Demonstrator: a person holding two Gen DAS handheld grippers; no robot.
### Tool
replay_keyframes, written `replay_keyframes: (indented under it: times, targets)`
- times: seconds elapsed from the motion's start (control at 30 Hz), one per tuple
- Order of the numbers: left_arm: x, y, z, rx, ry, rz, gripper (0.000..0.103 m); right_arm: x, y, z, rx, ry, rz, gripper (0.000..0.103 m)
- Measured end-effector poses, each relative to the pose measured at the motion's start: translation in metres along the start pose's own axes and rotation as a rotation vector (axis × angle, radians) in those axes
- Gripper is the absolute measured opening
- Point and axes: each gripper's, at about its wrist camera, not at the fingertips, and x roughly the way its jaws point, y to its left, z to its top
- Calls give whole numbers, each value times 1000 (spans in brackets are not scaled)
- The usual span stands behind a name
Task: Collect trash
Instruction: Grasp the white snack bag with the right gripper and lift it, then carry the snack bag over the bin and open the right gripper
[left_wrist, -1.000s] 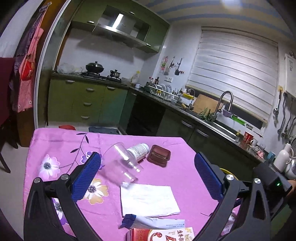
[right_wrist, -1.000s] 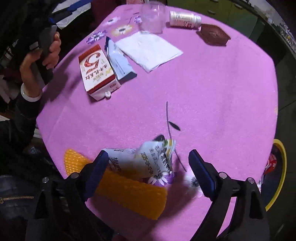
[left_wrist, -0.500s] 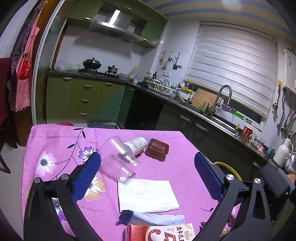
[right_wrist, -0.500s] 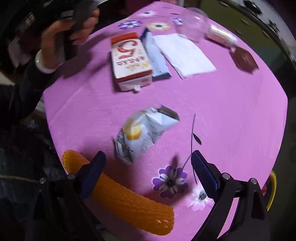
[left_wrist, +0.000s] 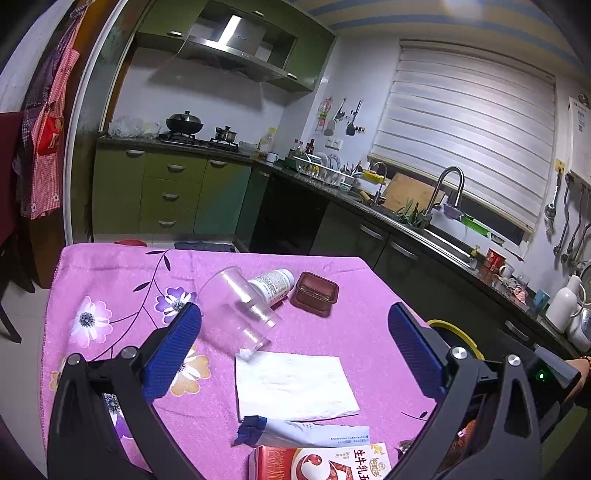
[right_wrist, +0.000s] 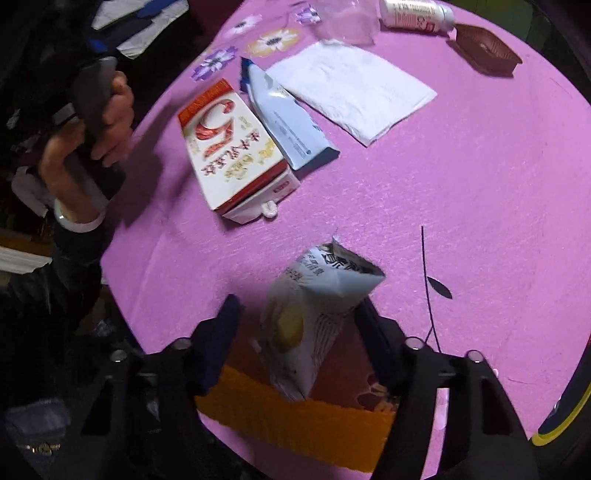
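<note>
Purple tablecloth (right_wrist: 461, 184): right tongs (right_wrist: 299, 325) closing around blurred snack bag (right_wrist: 317, 317); left tongs (left_wrist: 295, 343) agape.

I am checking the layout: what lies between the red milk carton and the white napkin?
A blue-and-white sachet lies between the red milk carton and the white napkin, clearest in the right wrist view.

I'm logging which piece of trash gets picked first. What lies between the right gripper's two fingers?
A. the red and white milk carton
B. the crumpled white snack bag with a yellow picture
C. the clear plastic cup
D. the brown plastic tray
B: in the right wrist view the crumpled white snack bag with a yellow picture sits between the fingers of the right gripper, whose jaws have just been closing; the other items lie farther off on the purple tablecloth.
</note>
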Motion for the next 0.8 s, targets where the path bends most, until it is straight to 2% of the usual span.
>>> replay_keyframes:
  times: [0.07, 0.23, 0.47, 0.53, 0.67, 0.8]
  targets:
    - [0, 0, 0, -1, 2, -2, 96, 0, -3, 3, 23, -11, 10, 43]
    - [0, 1, 0, -5, 8, -5, 97, -11, -5, 2, 32, -69, 0, 41]
    - [0, 0, 0, -6, 11, -7, 97, -61, -30, -5, 103, -210, -27, 40]
    - [0, -1, -1, -7, 13, -9, 96, -86, -56, -16, 171, -277, -70, 40]
    - [0, -2, -1, -5, 15, -20, 96, -130, -127, -53, 358, -369, -237, 41]
    - [-2, -7, -2, 13, 15, -35, 96, -146, -202, -99, 549, -363, -400, 41]
